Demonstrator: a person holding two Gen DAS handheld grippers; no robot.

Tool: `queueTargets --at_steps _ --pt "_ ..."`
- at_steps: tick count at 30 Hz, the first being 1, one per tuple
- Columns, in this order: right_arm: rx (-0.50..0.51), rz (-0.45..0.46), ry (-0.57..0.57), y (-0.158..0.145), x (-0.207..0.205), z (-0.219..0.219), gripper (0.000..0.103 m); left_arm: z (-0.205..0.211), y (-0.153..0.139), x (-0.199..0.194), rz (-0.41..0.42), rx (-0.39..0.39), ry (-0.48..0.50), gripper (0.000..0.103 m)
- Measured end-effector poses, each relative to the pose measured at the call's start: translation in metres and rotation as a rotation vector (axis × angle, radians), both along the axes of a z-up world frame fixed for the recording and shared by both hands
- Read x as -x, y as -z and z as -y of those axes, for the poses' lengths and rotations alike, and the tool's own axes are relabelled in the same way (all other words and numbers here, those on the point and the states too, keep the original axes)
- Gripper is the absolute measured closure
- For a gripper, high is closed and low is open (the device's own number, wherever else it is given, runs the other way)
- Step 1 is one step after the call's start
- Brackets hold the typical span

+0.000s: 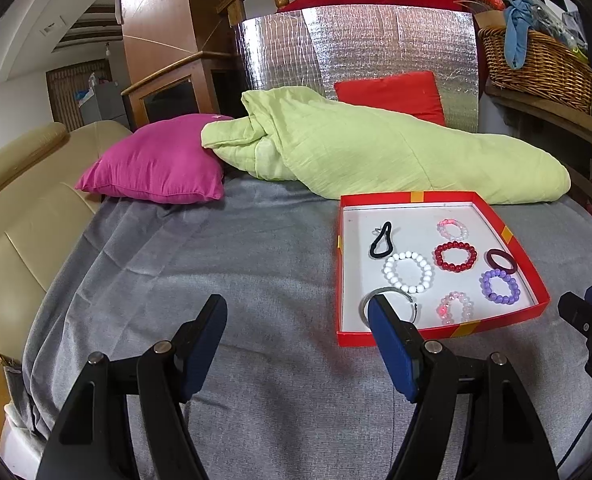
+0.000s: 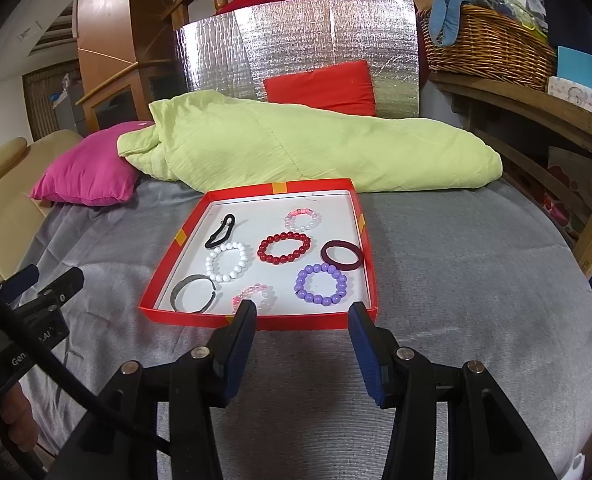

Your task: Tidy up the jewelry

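Note:
A shallow red box lid (image 1: pixel 440 330) (image 2: pixel 255 321) with a white floor lies on the grey bedcover. In it lie several bracelets: white beads (image 1: pixel 408 273) (image 2: pixel 226 266), red beads (image 1: pixel 455 256) (image 2: pixel 284 248), purple beads (image 1: pixel 499 287) (image 2: pixel 322 284), two pink-clear ones (image 1: pixel 452 229) (image 2: pixel 302 218), a dark maroon bangle (image 1: pixel 500 261) (image 2: pixel 342 255), a silver cuff (image 1: pixel 388 300) (image 2: pixel 193 293) and a black hair tie (image 1: pixel 380 239) (image 2: pixel 220 231). My left gripper (image 1: pixel 298 312) is open and empty, left of the box. My right gripper (image 2: pixel 302 316) is open and empty at the box's near edge.
A light green quilt (image 1: pixel 376 148) (image 2: pixel 296 148) lies just behind the box. A magenta cushion (image 1: pixel 155 164) (image 2: pixel 85 178) and a red cushion (image 1: pixel 392 94) sit further back. A wicker basket (image 2: pixel 488 44) stands on a wooden shelf at right. A beige sofa (image 1: pixel 19 216) is at left.

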State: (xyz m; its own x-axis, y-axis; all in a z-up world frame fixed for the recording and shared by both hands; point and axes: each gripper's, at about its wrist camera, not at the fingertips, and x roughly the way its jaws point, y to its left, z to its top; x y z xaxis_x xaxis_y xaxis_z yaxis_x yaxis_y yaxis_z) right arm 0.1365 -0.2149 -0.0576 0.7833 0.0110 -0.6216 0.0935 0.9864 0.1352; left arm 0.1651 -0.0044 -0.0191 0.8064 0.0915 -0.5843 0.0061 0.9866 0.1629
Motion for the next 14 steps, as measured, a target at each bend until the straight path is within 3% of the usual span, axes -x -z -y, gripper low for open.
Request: queueTargets --at_steps 14 --pt "-0.010 0.002 0.004 0.001 -0.003 0.006 0.051 -0.015 0.003 -0.007 -0.010 0.034 -0.004 0.029"
